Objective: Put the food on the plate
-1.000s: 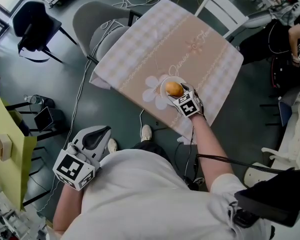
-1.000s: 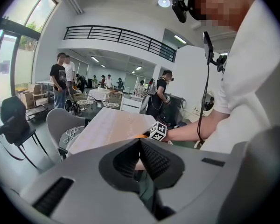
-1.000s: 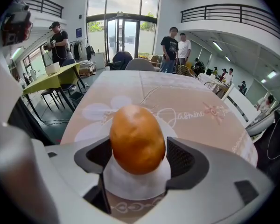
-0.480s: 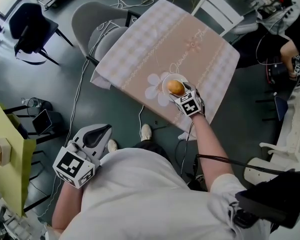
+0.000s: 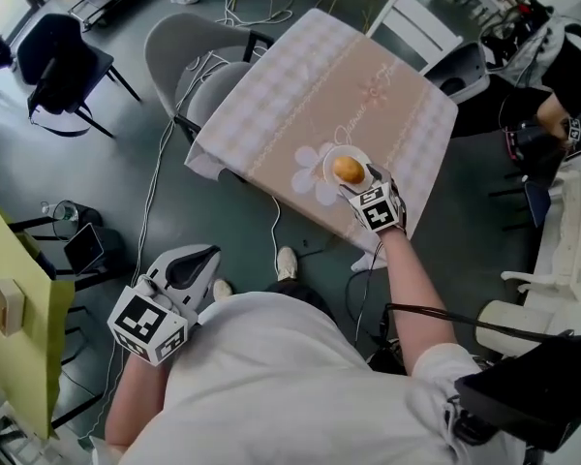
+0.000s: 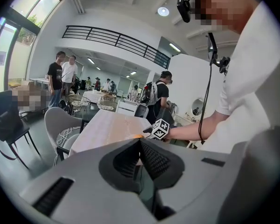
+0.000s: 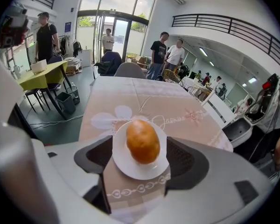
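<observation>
The right tongs are open, their jaws wide apart on either side of a white plate, and the dark pads do not grip the food. Whether a pad touches the plate's rim cannot be told. The food, an orange-brown oval, lies in the middle of the plate. The plate stands on the counter near its near edge. In the head view it is just right of a pale flower printed on the pinkish cloth. The cloth hangs over the counter's near and left edges, and a line of script runs across it beyond the plate. The person's right arm reaches forward from the near side, and the marker cube sits just near of the plate. The left tongs are closed, with the two ribbed pads meeting and nothing between them. They are held low at the person's left side, over the floor and well apart from the counter. In the left gripper view they point toward the counter from its left. A grey chair stands at the counter's far left side and a white chair at its far end. A yellow-green table with a small wooden block on it stands at the left. Several people stand in the hall beyond.
</observation>
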